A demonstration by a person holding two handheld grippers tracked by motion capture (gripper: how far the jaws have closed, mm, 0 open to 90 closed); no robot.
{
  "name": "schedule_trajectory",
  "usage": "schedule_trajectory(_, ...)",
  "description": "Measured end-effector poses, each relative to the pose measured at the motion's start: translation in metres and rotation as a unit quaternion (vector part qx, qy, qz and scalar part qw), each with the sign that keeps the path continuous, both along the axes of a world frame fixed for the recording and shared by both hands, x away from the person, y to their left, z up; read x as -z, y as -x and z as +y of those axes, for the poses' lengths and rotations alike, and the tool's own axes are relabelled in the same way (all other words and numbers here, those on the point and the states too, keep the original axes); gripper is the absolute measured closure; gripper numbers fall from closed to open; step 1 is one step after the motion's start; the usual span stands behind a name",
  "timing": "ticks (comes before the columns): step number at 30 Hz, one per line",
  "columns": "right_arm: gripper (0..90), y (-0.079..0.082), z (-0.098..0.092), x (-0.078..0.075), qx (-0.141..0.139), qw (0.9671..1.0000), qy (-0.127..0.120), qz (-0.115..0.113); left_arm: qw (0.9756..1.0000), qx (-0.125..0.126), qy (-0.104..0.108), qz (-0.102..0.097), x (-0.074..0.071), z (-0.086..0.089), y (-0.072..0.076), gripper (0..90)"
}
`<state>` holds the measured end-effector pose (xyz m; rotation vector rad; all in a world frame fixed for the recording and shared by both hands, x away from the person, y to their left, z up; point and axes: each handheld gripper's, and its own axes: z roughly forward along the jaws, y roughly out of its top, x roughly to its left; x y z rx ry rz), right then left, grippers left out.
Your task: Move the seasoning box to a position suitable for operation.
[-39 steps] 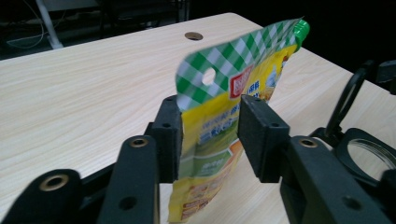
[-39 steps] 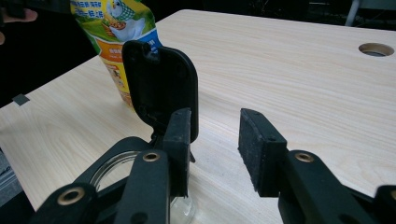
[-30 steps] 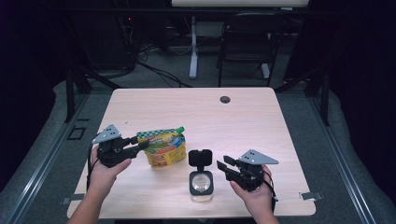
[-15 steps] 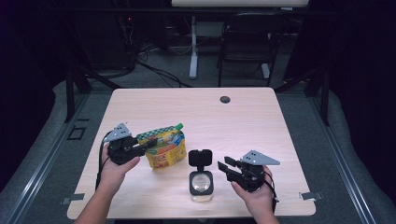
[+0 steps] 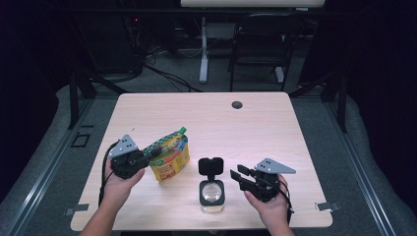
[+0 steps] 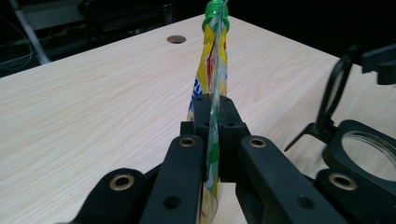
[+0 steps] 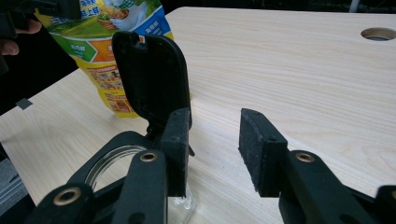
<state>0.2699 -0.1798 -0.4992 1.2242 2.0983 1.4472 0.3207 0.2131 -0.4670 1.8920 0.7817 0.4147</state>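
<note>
The left tongs are clenched on the edge seam of a yellow snack pouch; their jaws have just been closing, and in the left gripper view the pads pinch the thin flattened film between them. The pouch stands on the near left part of the bench, just left of a glass jar whose black lid is flipped up on its hinge.

The pouch looks light and soft: a printed plastic bag with a sealed rim, likely to crumple, sag or swing if gripped by one corner alone. The film appears glossy and could slip, so the flat welded seam where the left tongs now bite seems the soundest hold; the bulging middle would give way under the pads. The jar is stiff, probably heavier and breakable, best steadied by its body or black collar.

The pouch's long axis runs nearly upright, tilted so its top corner with the green spout points up, far and to the right, while its base rests toward the near side. Its printed face looks toward the right gripper.

The right tongs are released, jaws apart and grasping nothing, hovering just right of the jar; one finger sits beside the lid's hinge, though contact cannot be told.
</note>
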Motion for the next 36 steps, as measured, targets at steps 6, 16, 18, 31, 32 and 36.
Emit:
schedule_trajectory(6, 63.6, 0.000, -0.003, 0.000, 0.004, 1.0000, -0.002, 0.000, 0.9997, 0.021, 0.009, -0.004, 0.000, 0.001, 0.012, 90.0)
schedule_trajectory(16, 63.6, 0.000, -0.004, 0.000, 0.008, 0.9999, -0.007, 0.000, 0.9980, 0.059, 0.021, -0.007, 0.002, 0.012, 0.045, 90.0)
schedule_trajectory(18, 63.6, 0.000, -0.003, 0.000, 0.009, 0.9999, -0.006, 0.000, 0.9973, 0.070, 0.018, -0.009, 0.000, 0.013, 0.051, 90.0)
schedule_trajectory(31, 63.0, 0.003, 0.002, -0.006, -0.005, 1.0000, 0.000, -0.008, 0.9950, 0.094, 0.031, -0.006, 0.000, 0.019, 0.057, 82.9)
schedule_trajectory(32, 63.0, 0.003, 0.004, -0.006, -0.005, 1.0000, 0.002, -0.008, 0.9962, 0.079, 0.033, -0.010, 0.001, 0.019, 0.059, 81.0)
schedule_trajectory(36, 63.0, 0.002, 0.011, -0.013, -0.021, 0.9996, 0.012, -0.017, 0.9969, 0.073, 0.028, -0.008, 0.001, 0.022, 0.063, 73.0)
